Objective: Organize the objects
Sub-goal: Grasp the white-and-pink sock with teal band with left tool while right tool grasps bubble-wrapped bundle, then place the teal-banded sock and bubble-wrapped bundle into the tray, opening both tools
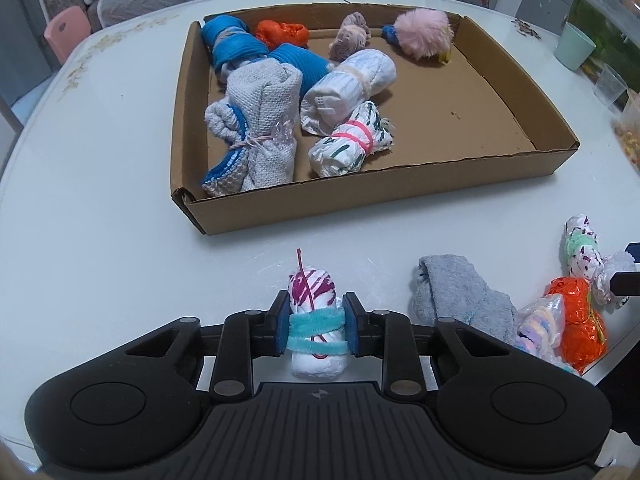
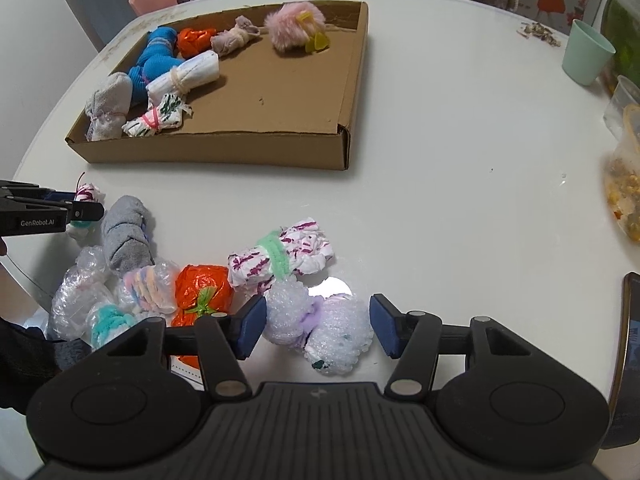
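Observation:
My left gripper (image 1: 316,326) is shut on a white bundle with magenta marks tied with teal pipe cleaner (image 1: 314,312), low over the white table, in front of the cardboard tray (image 1: 384,184). The tray holds several bundles, among them a grey cloth roll (image 1: 256,128) and a pink fluffy ball (image 1: 424,32). My right gripper (image 2: 318,326) is open around a bubble-wrap bundle with a purple tie (image 2: 316,328) on the table. The left gripper also shows at the left edge of the right wrist view (image 2: 82,210).
Loose bundles lie near the table's front edge: a grey sock (image 2: 126,232), an orange bundle (image 2: 202,292), a white-magenta roll with a green tie (image 2: 280,258), clear plastic-wrapped ones (image 2: 80,300). A mint cup (image 2: 586,52) and food containers (image 2: 624,184) stand at the right.

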Demonstrator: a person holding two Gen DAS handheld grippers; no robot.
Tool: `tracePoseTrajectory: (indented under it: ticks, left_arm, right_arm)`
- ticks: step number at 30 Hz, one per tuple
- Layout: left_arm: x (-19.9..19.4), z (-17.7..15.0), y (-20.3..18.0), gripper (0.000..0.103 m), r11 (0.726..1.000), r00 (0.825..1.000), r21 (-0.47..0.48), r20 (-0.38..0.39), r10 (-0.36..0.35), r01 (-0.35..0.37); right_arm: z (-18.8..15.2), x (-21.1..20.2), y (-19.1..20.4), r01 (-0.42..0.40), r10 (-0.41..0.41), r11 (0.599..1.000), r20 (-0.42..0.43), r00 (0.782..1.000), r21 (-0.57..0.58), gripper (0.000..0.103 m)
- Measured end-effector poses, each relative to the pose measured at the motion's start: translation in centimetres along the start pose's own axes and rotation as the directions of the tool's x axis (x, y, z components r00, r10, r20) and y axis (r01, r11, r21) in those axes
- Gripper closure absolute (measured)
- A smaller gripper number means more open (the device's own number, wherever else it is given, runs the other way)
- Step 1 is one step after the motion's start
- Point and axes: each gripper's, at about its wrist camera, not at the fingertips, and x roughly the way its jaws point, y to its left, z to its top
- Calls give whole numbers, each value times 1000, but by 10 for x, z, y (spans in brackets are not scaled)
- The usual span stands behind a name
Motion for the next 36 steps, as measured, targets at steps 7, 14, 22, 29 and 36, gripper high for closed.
tracePoseTrajectory:
  ticks: [7,14,22,29,36]
  left_arm:
    - [4,1,-5,66,1000,1000,26,4,5,-5]
    - [3,0,-6,72,999,1000,35,8,4,-4]
    - [-12,8,0,73,1000,1000,22,-2,-17,17]
    - [-67,47,0,73,996,985,33,145,-91,87]
    - [-77,120,-44,73,966,937,227,297,-187,121]
  right_arm:
    - [0,11,6,30,-31,999,-32,999,-39,39]
    - [-4,16,16,46,-52,994,-61,997,-99,46]
    - [-5,-3,9,42,-43,996,-11,999,-72,47]
    - [12,-52,-13,65,-59,997,159,986,-35,47]
    - [81,-76,-8,31,30,991,440,897,-131,47]
